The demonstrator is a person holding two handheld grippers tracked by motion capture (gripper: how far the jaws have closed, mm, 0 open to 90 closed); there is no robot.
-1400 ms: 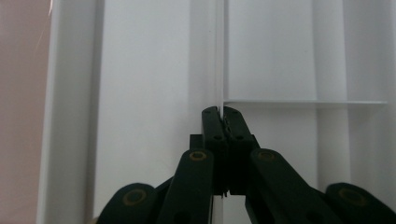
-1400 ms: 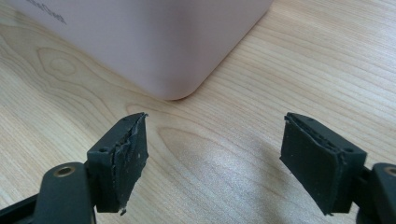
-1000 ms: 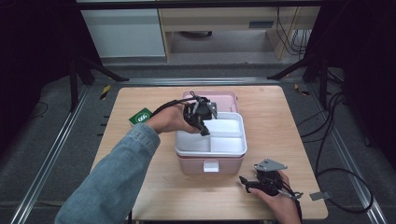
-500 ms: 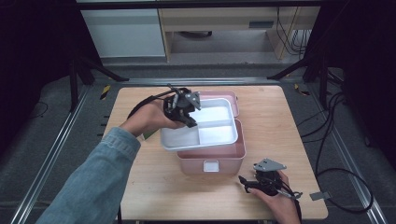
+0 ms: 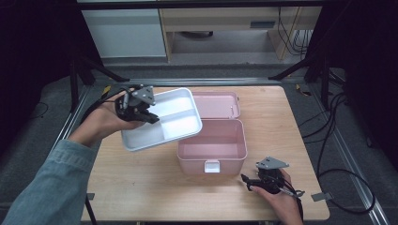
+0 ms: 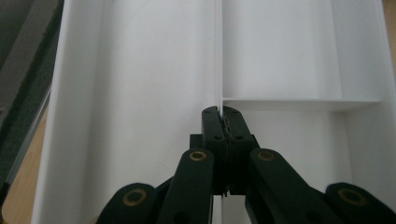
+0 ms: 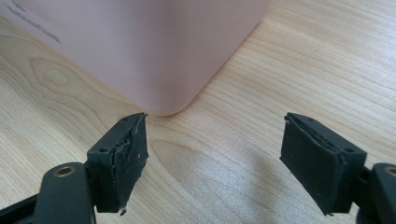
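While the left gripper [image 5: 139,108] carries the white tray [image 5: 162,119] off to the left of the pink box [image 5: 212,146], the notes read as follows.

Left gripper: jaws pinched tight on the tray's centre divider [image 6: 218,56]; the left gripper view shows the thin white wall clamped between both pads.

Tray: white, split into compartments, all bare. It hangs tilted in the air beyond the gripper's tips, its far corner overlapping the box's rim as seen from the high view; whether it touches the box I cannot tell.

Box: lid [image 5: 216,104] thrown back flat on the table [image 5: 155,187], inside bare, front latch [image 5: 211,165] facing the person.

Right gripper [image 5: 259,180]: jaws spread wide, nothing between them. It rests low near the table's front edge. In the right gripper view, the box's rounded corner [image 7: 168,100] sits just ahead of the pads [image 7: 128,158], apart from them.

Step in hand: by my reading, taking the inner tray out of the box; the lift looks done and the carry is under way.

Next move calls for: a free patch of table on the left gripper's side, then a level set-down. The grip on one thin wall lets the tray swing, so lower slowly and flatten the tilt before letting go.

Risk: a corner striking the table first and twisting the divider out of the pads.
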